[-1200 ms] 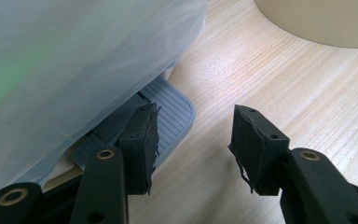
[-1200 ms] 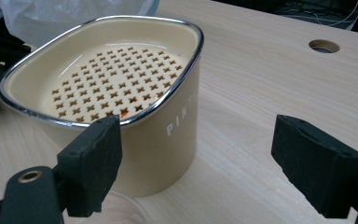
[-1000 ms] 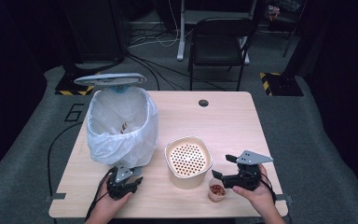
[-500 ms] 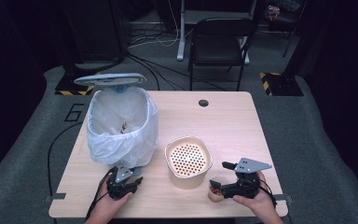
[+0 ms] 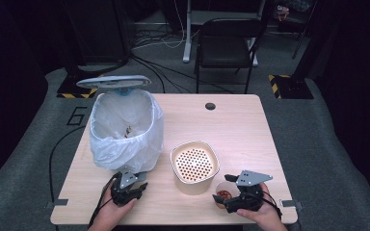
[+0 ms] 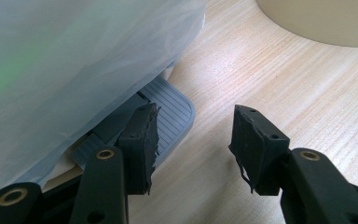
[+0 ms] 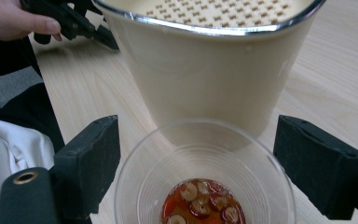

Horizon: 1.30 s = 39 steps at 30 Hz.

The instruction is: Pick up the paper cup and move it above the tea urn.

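A clear plastic cup (image 5: 221,193) (image 7: 204,156) with red liquid and sliced fruit stands on the table near its front edge, just right of a cream bucket (image 5: 195,166) (image 7: 205,70) with a perforated insert. My right gripper (image 5: 227,197) (image 7: 198,128) is open, one jaw on each side of the cup; I cannot tell whether the pads touch it. My left gripper (image 5: 126,177) (image 6: 193,116) rests open at the foot of a bag-lined pedal bin (image 5: 125,130). One of its jaws lies over the grey pedal (image 6: 170,114), and nothing is between the jaws.
The bin's lid (image 5: 113,82) stands raised, and scraps lie inside the bag. A cable hole (image 5: 210,106) sits at the table's far edge, with a folding chair (image 5: 226,45) behind it. The other hand and its gripper (image 7: 70,18) show beyond the bucket.
My right gripper has moved left and slightly down, from beside the cup to having its jaws around it. The left gripper has stayed still.
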Each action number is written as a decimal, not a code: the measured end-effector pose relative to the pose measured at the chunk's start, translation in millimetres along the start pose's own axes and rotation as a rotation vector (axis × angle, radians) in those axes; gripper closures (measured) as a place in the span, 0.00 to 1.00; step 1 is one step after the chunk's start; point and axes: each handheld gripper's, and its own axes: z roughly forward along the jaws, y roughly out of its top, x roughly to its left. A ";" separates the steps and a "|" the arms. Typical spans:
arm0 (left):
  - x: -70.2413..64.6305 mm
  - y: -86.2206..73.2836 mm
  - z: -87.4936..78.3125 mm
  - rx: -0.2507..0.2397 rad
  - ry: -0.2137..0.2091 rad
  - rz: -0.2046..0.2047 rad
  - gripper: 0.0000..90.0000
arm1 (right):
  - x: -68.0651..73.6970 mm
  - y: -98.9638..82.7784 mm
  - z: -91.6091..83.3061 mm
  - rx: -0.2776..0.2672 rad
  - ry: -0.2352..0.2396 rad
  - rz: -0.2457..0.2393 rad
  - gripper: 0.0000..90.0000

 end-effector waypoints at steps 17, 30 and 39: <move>1.3 0.4 -0.2 0.001 -0.009 -0.006 0.57 | -3.4 -16.1 8.4 0.047 0.006 -0.062 0.22; 1.4 0.5 -0.3 0.003 -0.008 -0.005 0.57 | -3.9 -15.3 7.2 0.067 -0.011 -0.093 0.26; 1.4 0.5 -0.4 0.004 -0.009 -0.001 0.57 | -17.4 -13.7 4.8 0.066 -0.075 -0.060 0.26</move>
